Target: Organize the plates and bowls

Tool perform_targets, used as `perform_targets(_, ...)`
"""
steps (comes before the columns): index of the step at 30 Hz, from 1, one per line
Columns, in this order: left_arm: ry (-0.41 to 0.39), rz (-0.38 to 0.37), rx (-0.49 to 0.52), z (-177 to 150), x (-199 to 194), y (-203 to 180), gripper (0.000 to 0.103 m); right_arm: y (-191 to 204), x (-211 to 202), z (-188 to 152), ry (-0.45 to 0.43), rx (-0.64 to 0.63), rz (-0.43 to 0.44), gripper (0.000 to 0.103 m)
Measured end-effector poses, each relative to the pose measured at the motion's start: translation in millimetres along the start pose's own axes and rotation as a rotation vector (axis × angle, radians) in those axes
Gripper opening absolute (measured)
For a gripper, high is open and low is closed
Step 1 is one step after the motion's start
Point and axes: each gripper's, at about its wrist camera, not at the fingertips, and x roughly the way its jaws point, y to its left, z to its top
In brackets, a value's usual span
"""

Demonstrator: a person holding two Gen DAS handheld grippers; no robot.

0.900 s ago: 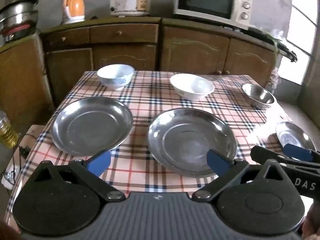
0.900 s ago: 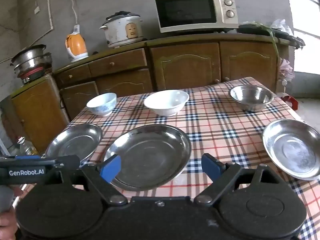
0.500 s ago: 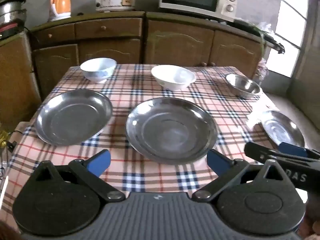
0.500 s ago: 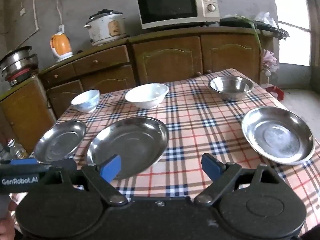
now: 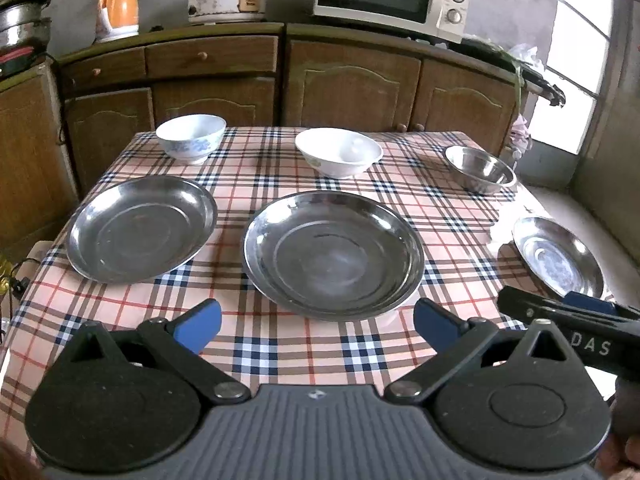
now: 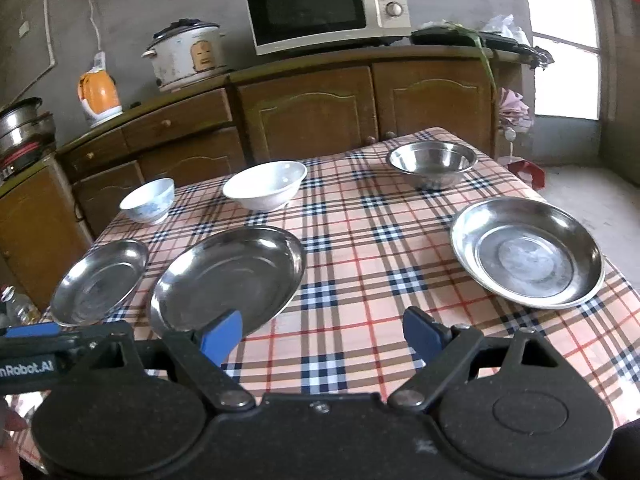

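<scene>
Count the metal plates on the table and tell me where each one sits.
3. All lie in the near row on the checked cloth: left plate in front of the small blue-patterned bowl, middle plate in front of the white bowl, right plate near the steel bowl.

Left gripper (image 5: 316,322): jaws spread wide, nothing between them, tilted downward. Right gripper (image 6: 322,334): likewise wide apart and unloaded, tilted downward; it shows at 3 o'clock in the left wrist view, just beside the left gripper.
</scene>
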Motion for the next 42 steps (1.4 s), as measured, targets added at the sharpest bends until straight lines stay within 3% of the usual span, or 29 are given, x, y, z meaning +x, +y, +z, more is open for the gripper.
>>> perform_targets(11, 0.001, 0.018, -0.013, -1, 2, 2, 0.103, -4, 3, -1, 0.009, 0.009, -0.035, 0.103)
perform_targets(42, 0.010, 0.054, -0.040, -2, 8, 13, 0.103, 1, 12, -6, 0.037, -0.016, -0.012, 0.103)
